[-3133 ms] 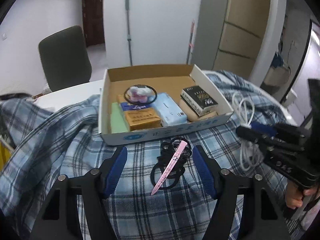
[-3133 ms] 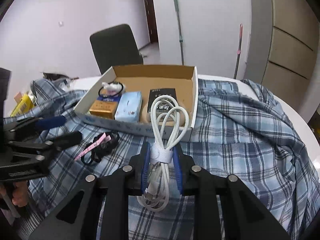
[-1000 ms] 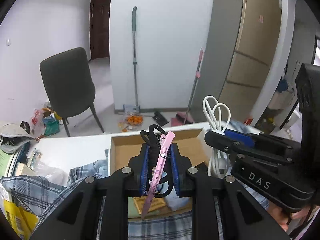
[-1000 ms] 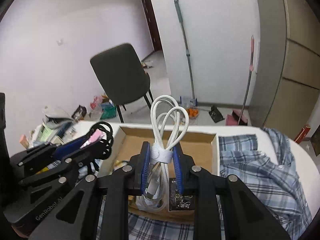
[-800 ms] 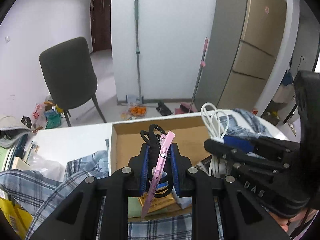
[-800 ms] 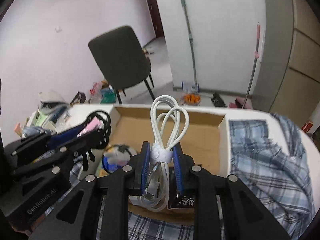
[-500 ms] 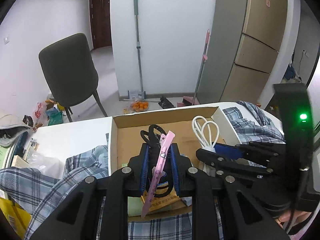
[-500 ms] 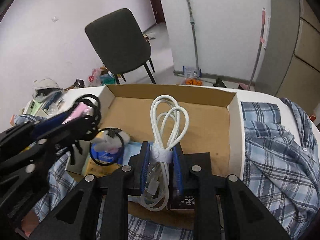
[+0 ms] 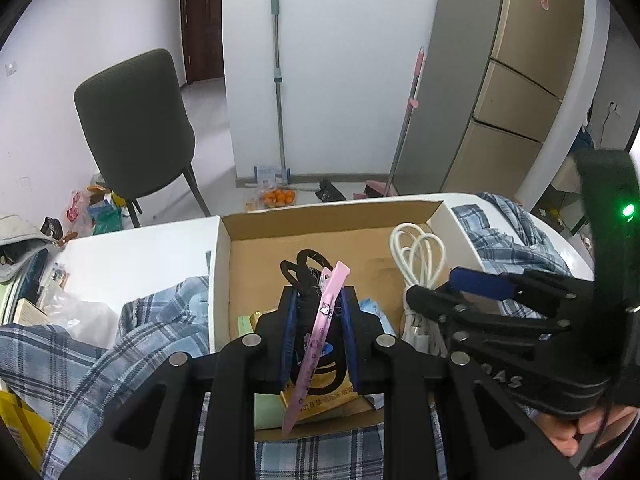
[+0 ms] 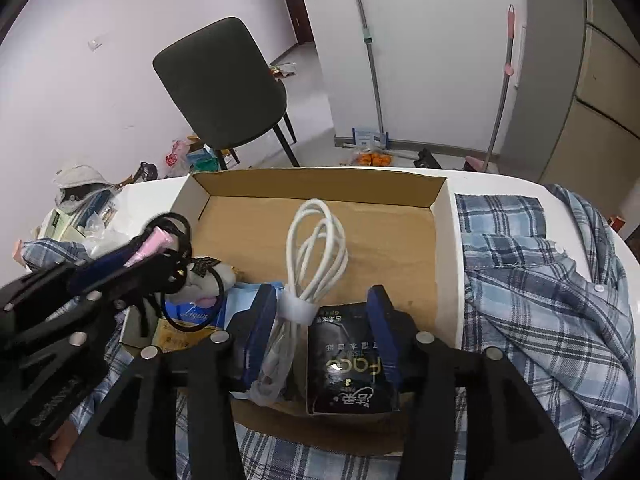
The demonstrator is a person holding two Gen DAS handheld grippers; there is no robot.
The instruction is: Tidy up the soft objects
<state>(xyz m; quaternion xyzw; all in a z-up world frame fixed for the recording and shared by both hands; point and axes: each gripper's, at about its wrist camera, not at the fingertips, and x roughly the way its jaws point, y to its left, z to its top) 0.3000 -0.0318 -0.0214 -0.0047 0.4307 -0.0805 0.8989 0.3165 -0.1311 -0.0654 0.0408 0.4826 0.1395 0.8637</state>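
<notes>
Seen first from the left wrist: left gripper (image 9: 318, 336) clenched on a bundle of black hair ties (image 9: 306, 276) and a pink hair clip (image 9: 320, 334), held above the cardboard box (image 9: 320, 216). Clip slanting down past the blue pads, its lower tip over a yellow packet (image 9: 320, 398) in the box. Right gripper (image 9: 444, 288) reaching in from the right, white cable (image 9: 416, 248) beside its near finger. Plaid shirt (image 9: 152, 328) draped at the box's left.

Then from the right wrist: right gripper (image 10: 320, 322) with jaws opening, pads apart. White cable (image 10: 316, 240) between them, leaning on the left pad, its loops over the bare box floor (image 10: 380, 240). Black tissue pack (image 10: 352, 364) lying between the fingers, beside the cable. Left gripper (image 10: 132, 260) at far left with its ties and clip.
</notes>
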